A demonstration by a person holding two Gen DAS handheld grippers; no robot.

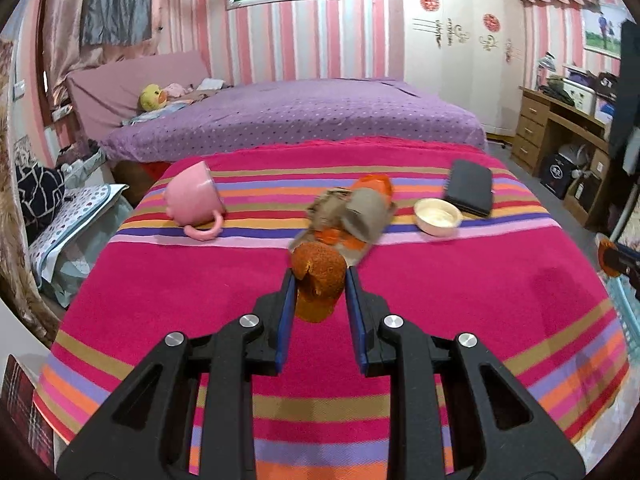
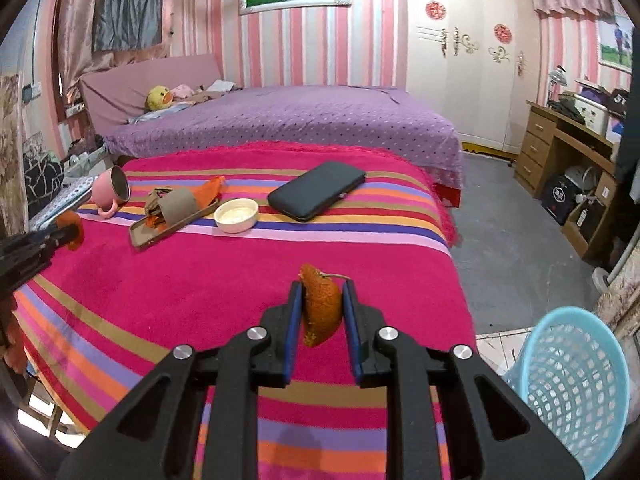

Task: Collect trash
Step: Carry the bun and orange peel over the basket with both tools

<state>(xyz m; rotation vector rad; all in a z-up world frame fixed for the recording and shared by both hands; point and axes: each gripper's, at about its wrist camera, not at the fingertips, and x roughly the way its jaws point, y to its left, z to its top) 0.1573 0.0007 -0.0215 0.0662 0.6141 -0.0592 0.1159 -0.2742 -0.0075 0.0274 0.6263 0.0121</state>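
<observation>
My left gripper [image 1: 319, 280] is shut on a piece of orange peel [image 1: 319, 290] above the striped cloth; it also shows at the left edge of the right wrist view [image 2: 64, 232]. My right gripper [image 2: 321, 290] is shut on another orange peel [image 2: 321, 306] above the cloth's right part. A brown tray [image 2: 140, 238] farther back holds a cardboard tube [image 2: 178, 205], crumpled paper and more orange peel [image 2: 210, 190]; in the left wrist view the tube [image 1: 366, 212] is blurred. A light blue mesh waste basket [image 2: 576, 384] stands on the floor at lower right.
On the striped cloth lie a tipped pink mug [image 1: 194, 200], a small white bowl [image 1: 437, 216] and a black case [image 1: 470, 187]. A purple bed [image 1: 288, 116] lies behind. A wooden desk [image 2: 572, 160] stands at the right wall.
</observation>
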